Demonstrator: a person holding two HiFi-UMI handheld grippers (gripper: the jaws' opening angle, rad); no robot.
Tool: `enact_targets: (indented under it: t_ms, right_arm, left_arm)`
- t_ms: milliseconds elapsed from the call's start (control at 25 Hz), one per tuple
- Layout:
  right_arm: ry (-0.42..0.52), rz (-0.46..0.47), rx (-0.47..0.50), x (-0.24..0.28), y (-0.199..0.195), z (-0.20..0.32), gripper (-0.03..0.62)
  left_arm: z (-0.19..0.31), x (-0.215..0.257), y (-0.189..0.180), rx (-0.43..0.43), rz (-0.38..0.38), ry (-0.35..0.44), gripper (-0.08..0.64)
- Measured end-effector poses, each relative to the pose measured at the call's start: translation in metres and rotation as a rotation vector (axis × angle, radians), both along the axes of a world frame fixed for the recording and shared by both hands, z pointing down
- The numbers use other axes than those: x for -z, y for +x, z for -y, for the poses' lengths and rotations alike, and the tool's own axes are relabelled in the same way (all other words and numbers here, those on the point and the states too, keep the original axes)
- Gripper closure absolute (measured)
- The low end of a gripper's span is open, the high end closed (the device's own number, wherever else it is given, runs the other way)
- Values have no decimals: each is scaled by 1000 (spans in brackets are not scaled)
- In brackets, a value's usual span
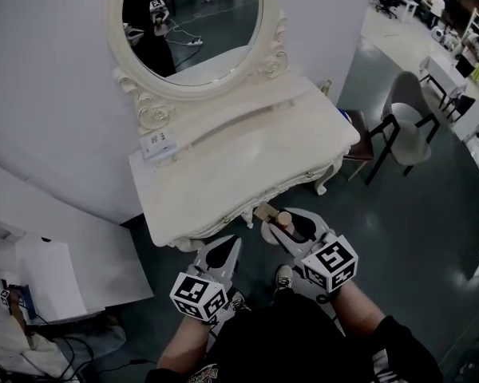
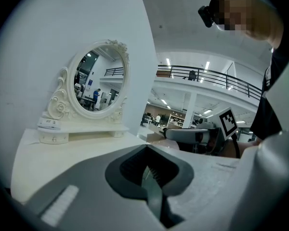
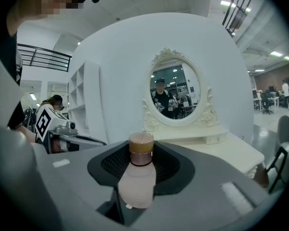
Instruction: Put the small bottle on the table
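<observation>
The small bottle point(image 3: 137, 177) is pale pink with a tan cap. It stands between the jaws of my right gripper point(image 3: 140, 170), which is shut on it. In the head view the bottle point(image 1: 281, 221) and the right gripper point(image 1: 291, 228) hang just off the front edge of the cream dressing table point(image 1: 247, 158). My left gripper point(image 1: 222, 255) is lower and to the left, below the table's front edge. Its jaws are shut with nothing between them, as the left gripper view point(image 2: 151, 179) shows.
An oval mirror point(image 1: 193, 22) in a carved cream frame stands at the back of the table. A small white item point(image 1: 160, 144) lies at its left base. A grey chair point(image 1: 411, 122) and a dark stool stand to the right. White boxes and cables lie on the floor at left.
</observation>
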State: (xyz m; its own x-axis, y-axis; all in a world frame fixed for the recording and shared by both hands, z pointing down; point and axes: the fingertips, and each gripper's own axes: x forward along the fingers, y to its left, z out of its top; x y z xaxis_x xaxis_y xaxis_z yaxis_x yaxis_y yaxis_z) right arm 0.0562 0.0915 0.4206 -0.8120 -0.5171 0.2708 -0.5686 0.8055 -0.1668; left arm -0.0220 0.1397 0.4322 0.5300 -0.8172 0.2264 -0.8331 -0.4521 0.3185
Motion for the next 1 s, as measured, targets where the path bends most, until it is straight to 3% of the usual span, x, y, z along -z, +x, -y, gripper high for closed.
enact_targets:
  t_ms: [1000]
  right_arm:
    - [-19,-11,62,-16,42,61,425]
  left_arm:
    - [57,-17,46,61,-13,-21,560]
